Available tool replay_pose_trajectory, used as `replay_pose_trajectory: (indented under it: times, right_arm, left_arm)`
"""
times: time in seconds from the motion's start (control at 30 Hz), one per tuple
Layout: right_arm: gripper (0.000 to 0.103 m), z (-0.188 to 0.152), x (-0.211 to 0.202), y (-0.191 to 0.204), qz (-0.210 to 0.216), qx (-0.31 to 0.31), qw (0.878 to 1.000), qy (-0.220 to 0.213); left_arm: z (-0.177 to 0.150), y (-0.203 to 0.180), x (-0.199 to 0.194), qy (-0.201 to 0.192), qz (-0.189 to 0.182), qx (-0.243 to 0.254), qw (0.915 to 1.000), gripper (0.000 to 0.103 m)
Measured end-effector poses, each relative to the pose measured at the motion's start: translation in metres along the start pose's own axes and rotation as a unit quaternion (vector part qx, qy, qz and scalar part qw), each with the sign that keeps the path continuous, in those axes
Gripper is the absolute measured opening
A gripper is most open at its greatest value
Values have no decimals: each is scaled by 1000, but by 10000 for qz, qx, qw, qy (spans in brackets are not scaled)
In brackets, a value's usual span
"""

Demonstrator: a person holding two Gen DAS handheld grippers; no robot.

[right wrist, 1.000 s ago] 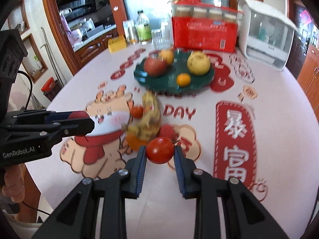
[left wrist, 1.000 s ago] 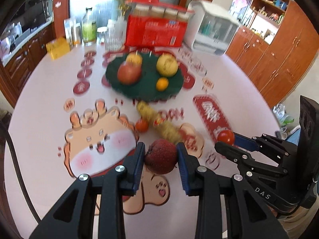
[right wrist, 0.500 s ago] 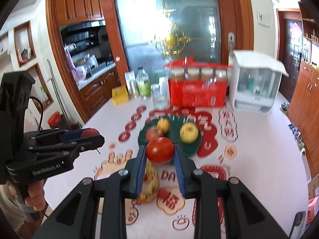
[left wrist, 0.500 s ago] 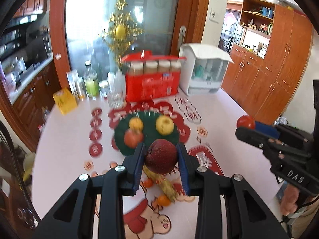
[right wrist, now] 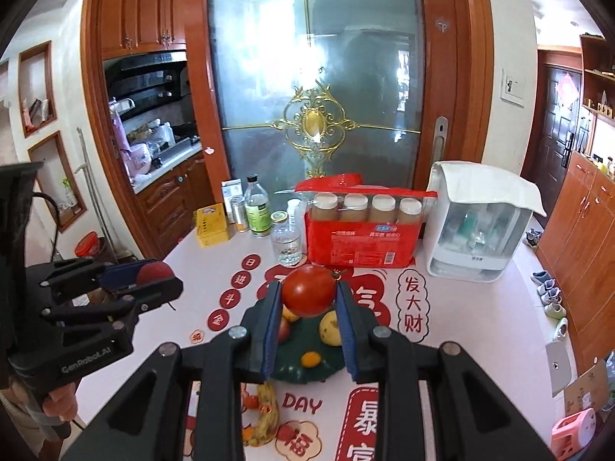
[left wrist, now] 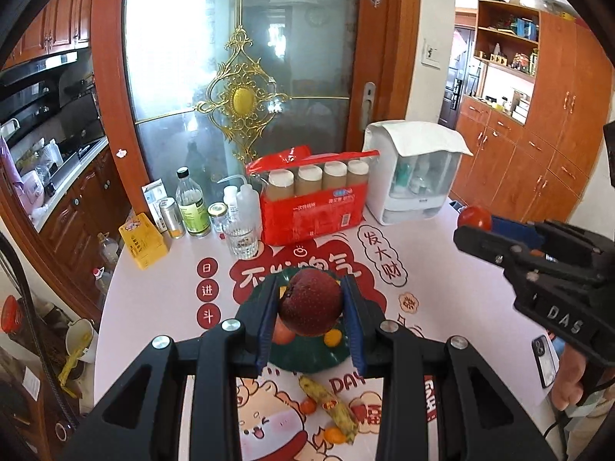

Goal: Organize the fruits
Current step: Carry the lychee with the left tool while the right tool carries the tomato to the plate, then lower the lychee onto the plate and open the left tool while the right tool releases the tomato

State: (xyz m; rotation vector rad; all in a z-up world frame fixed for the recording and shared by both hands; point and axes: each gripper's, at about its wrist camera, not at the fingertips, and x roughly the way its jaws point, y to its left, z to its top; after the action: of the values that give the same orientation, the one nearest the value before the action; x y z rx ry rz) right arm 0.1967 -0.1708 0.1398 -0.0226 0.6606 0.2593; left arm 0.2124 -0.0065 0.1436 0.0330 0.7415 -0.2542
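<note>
So both grippers are loaded rn: left gripper [left wrist: 310, 307] has its blue pads clamped on a dark red apple [left wrist: 310, 302], right gripper [right wrist: 308, 299] is squeezed shut on a tomato [right wrist: 308, 290], both held up in the air well above the table [left wrist: 153, 307]. Key thing for the next move imo: the green plate [left wrist: 307, 361] sits below and just ahead of both sets of fingers, so each fruit basically needs to go down and a bit fwd to land on it. Neither hand looks clearly closer tbh, they're side by side w/ the plate between their lines. Nearest the cams on the table there's leftovers: a spotty banana [left wrist: 330, 403] lying diagonally, long axis running from near the plate edge toward the cams, plus a few small orange/red fruits [left wrist: 308, 406] next to it. On the plate already: a yellow apple or pear [right wrist: 330, 328], a reddish apple [right wrist: 283, 329] partly hidden behind the fingers, a small orange [right wrist: 310, 359], maybe one more yellowish fruit but can't tell. Further back: a glass [right wrist: 286, 246], bottles, a red pack of cups [right wrist: 357, 230] and a white dispenser box [right wrist: 480, 226], none of it fruit so prob not relevant
</note>
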Motion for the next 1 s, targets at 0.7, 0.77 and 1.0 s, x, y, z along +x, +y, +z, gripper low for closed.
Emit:
replay_pose_trajectory:
  times: [0.7,0.77,1.0]
  right_arm:
    - [28,-33,168,-20,9,292,9911,1299]
    - [28,-38,183,-21,47,318,9894,1413]
    - [28,-56,234,-30,153,400,9836,1753]
  left_arm:
    - [-28,26,171,1261,47,-239,9917,31]
    - [-33,31,189,1414,105,-292,9895,31]
    - [-50,50,237,1762,147,-511,9829,31]
